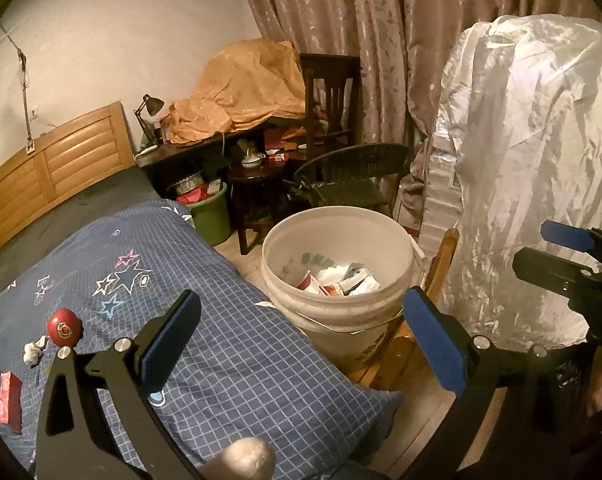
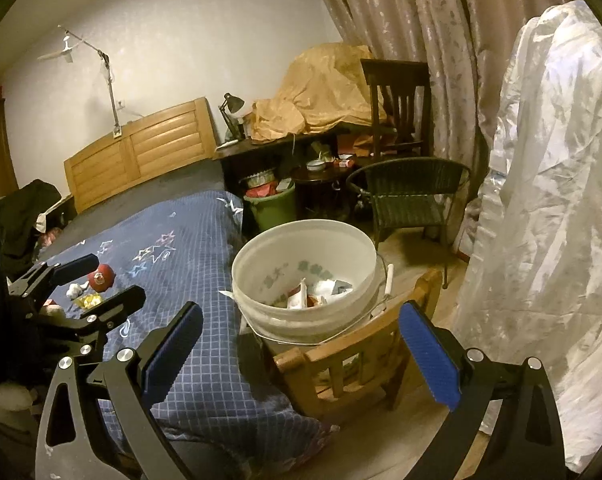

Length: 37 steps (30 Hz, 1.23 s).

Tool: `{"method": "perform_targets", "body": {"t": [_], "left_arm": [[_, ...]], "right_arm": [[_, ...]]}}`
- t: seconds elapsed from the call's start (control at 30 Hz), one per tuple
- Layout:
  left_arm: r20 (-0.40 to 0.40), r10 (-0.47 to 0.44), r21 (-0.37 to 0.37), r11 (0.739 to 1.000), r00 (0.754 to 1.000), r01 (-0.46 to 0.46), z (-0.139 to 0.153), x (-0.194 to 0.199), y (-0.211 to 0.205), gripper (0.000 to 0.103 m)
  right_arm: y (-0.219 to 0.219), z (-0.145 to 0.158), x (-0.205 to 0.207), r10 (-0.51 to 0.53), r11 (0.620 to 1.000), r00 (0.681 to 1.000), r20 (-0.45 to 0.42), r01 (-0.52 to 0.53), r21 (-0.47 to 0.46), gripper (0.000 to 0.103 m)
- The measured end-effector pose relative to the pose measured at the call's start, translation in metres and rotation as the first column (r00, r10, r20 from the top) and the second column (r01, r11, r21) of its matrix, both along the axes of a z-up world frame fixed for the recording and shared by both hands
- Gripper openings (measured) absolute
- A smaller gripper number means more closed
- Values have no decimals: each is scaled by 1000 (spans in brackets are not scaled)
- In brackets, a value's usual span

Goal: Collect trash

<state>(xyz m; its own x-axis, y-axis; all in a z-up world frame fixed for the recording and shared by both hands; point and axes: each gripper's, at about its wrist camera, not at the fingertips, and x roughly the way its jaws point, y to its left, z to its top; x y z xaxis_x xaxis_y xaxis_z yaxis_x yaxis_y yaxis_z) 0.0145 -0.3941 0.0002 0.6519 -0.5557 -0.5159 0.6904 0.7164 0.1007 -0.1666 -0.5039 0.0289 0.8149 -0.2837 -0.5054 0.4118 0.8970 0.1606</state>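
So there's one white bucket sitting on a little wooden chair right beside the bed, and that's where the trash has gone. Inside the bucket it's a jumble of crumpled white paper and red-and-white wrappers; can't count the pieces, they're all piled on each other. There's greenish printed writing on the bucket's inner wall, but it's too blurry for me to read.

Left of the bucket, on the blue checked quilt with the star pattern, four bits are lying out: one round red ball-ish thing with a sticker, one small white crumpled wad just beside it, one red box nearer the camera, and one yellow shiny wrapper close to the ball. The sticker's print isn't legible.

Two grippers. The left gripper has its blue-padded fingers spread wide with nothing between them, bucket straight ahead. The right gripper is spread wide too, also empty, pointing at the bucket from the chair side.

Behind the bucket: one green bin stuffed with red stuff, one dark wicker chair, one tall dark wooden chair, and a worktop with one desk lamp.
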Motion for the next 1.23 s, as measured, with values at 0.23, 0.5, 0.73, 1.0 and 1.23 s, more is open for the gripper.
{"method": "perform_targets", "body": {"t": [0.23, 0.5, 0.73, 1.0, 1.23], "left_arm": [[8, 6, 8, 1000, 1000, -6, 0, 1, -3, 98], [12, 14, 7, 1000, 1000, -14, 2, 2, -3, 98], [20, 16, 5, 1000, 1000, -16, 4, 3, -3, 98], [26, -14, -34, 999, 1000, 14, 11, 3, -3, 98], [23, 0, -14, 1000, 1000, 0, 8, 3, -5, 98]], "right_arm": [[-3, 1, 0, 1, 1000, 1000, 1, -1, -1, 98], [0, 7, -1, 4, 1000, 1000, 14, -3, -10, 98], [2, 8, 0, 4, 1000, 1000, 16, -4, -12, 98], [4, 11, 1, 4, 1000, 1000, 18, -4, -14, 98], [3, 11, 1, 5, 1000, 1000, 19, -5, -14, 98]]}}
